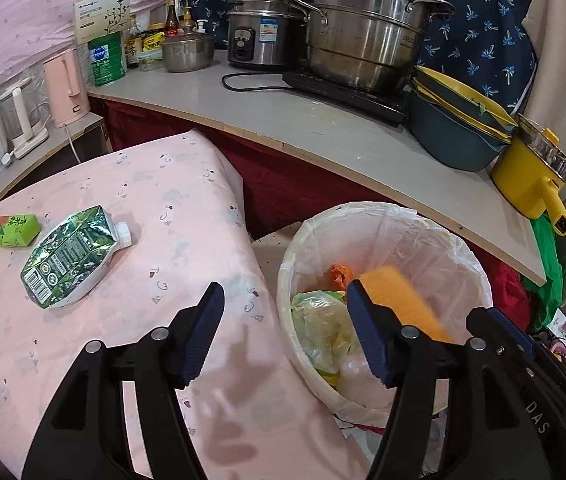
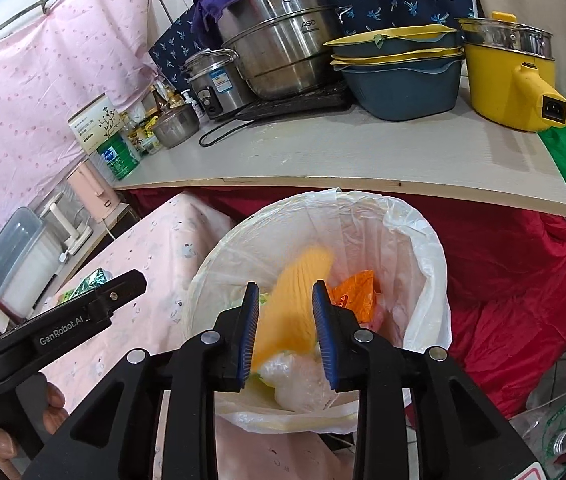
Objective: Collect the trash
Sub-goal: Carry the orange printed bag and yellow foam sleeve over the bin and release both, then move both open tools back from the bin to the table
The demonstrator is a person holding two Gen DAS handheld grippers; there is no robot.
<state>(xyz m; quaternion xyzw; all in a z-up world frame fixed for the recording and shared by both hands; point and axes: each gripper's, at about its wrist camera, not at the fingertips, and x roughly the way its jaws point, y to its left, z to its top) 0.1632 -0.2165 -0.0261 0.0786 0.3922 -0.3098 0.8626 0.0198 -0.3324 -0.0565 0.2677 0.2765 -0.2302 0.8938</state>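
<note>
**Trash over the bin, two cartons left on the table**

Left of the bin [image 1: 383, 220], on the pink table [image 1: 143, 184], lay a small green box [image 1: 13, 231] and a flattened green carton [image 1: 69, 258]; only the left wrist view showed them clearly. The left gripper [image 1: 287, 334] stood wide apart with nothing between its jaws. In the bag-lined bin sat crumpled wrappers [image 1: 323, 328], an orange wrapper [image 2: 353, 294] and a blurred orange piece [image 2: 295, 304], loose over the bin. The right gripper [image 2: 286, 334] had its jaws slightly apart, not pressing it. Only the right wrist view showed a hand [image 2: 23, 420] on the left gripper.
</note>
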